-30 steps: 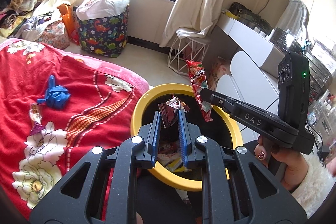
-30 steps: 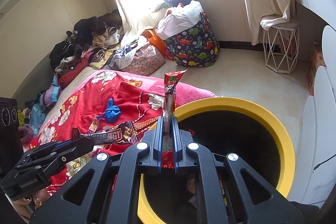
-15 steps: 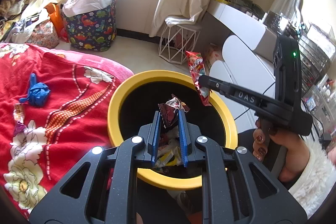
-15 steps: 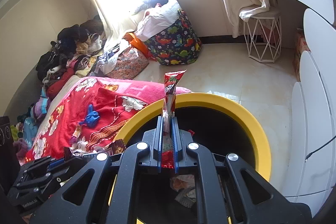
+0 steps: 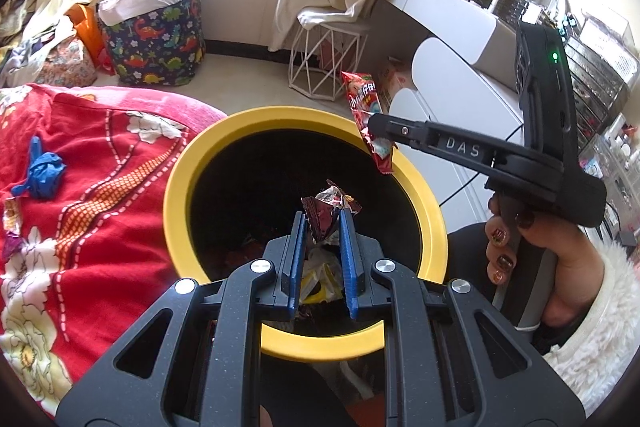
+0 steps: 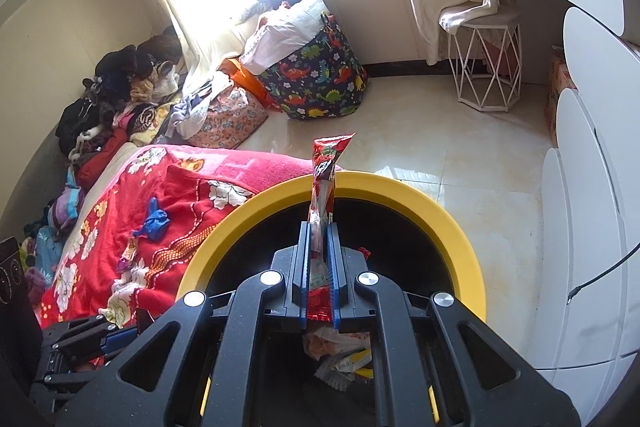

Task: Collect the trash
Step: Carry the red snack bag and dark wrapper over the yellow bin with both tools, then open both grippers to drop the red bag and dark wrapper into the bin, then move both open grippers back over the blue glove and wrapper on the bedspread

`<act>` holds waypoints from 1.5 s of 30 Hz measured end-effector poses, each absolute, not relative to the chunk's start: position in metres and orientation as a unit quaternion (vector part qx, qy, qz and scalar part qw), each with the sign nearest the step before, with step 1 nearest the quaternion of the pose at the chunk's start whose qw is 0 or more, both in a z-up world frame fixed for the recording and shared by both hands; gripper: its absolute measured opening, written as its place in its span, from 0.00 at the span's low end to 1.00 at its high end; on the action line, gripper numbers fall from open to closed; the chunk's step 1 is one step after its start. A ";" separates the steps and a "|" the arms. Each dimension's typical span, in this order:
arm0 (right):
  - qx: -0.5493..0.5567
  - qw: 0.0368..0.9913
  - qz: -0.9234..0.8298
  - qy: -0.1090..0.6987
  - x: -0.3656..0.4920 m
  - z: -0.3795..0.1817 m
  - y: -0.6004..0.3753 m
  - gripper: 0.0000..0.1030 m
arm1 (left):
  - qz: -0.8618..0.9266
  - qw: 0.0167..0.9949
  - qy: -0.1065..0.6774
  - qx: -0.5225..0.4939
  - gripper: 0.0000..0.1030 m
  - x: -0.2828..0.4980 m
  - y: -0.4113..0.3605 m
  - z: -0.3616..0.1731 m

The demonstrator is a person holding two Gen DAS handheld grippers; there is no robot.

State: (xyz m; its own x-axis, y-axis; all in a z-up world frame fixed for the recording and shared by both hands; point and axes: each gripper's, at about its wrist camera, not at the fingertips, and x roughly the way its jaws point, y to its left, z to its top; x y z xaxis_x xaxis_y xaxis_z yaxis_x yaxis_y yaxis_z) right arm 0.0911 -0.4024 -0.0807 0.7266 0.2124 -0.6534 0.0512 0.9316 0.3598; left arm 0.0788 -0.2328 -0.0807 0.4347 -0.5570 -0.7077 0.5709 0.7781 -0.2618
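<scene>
My left gripper [image 5: 323,217] is shut on a crumpled dark wrapper [image 5: 326,213] and holds it over the mouth of a yellow-rimmed black bin [image 5: 176,187]. My right gripper [image 6: 319,227] is shut on a long red snack packet [image 6: 324,179] over the same bin [image 6: 452,227]; the right gripper [image 5: 378,131] and its packet [image 5: 366,107] also show in the left wrist view above the bin's far rim. Trash lies in the bin's bottom [image 6: 340,351]. A blue crumpled piece [image 5: 40,169] and a small candy wrapper [image 5: 12,223] lie on the red blanket.
A red flowered blanket [image 5: 80,207] covers the bed left of the bin. A dinosaur-print laundry basket [image 5: 156,39] and a white wire stool [image 5: 328,55] stand on the floor beyond. White drawers [image 6: 592,227] stand to the right.
Both grippers have moved right, away from the bed, and now hang over the middle of the bin's mouth. Each still holds its wrapper.
</scene>
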 end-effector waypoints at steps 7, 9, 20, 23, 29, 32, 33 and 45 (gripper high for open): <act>0.194 0.904 0.041 0.380 0.091 -0.088 -0.414 0.08 | -0.339 0.840 0.422 0.020 0.11 0.079 -0.245 -0.088; 0.198 0.902 0.043 0.382 0.091 -0.089 -0.415 0.08 | -0.339 0.839 0.424 0.024 0.11 0.082 -0.247 -0.090; 0.200 0.900 0.044 0.385 0.092 -0.091 -0.416 0.08 | -0.332 0.837 0.434 0.019 0.11 0.090 -0.247 -0.098; 0.200 0.900 0.043 0.385 0.092 -0.092 -0.417 0.15 | -0.329 0.841 0.430 0.020 0.16 0.090 -0.246 -0.096; 0.204 0.903 0.037 0.377 0.087 -0.092 -0.418 0.42 | -0.315 0.852 0.419 0.011 0.50 0.089 -0.236 -0.089; 0.200 0.906 0.033 0.371 0.085 -0.089 -0.416 0.50 | -0.308 0.859 0.410 0.006 0.70 0.088 -0.231 -0.083; 0.197 0.908 0.031 0.369 0.084 -0.088 -0.415 0.54 | -0.305 0.862 0.405 0.005 0.73 0.087 -0.229 -0.081; 0.150 0.937 0.012 0.315 0.072 -0.064 -0.403 0.75 | -0.254 0.895 0.366 0.003 0.89 0.088 -0.206 -0.056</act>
State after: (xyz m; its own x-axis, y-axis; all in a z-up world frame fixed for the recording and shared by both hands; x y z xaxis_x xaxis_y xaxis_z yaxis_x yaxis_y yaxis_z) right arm 0.0719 -0.4033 -0.0639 0.8010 0.1166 -0.5873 0.0720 0.9550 0.2878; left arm 0.0878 -0.2063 -0.0562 0.6035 -0.4522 -0.6568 0.4567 0.8712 -0.1801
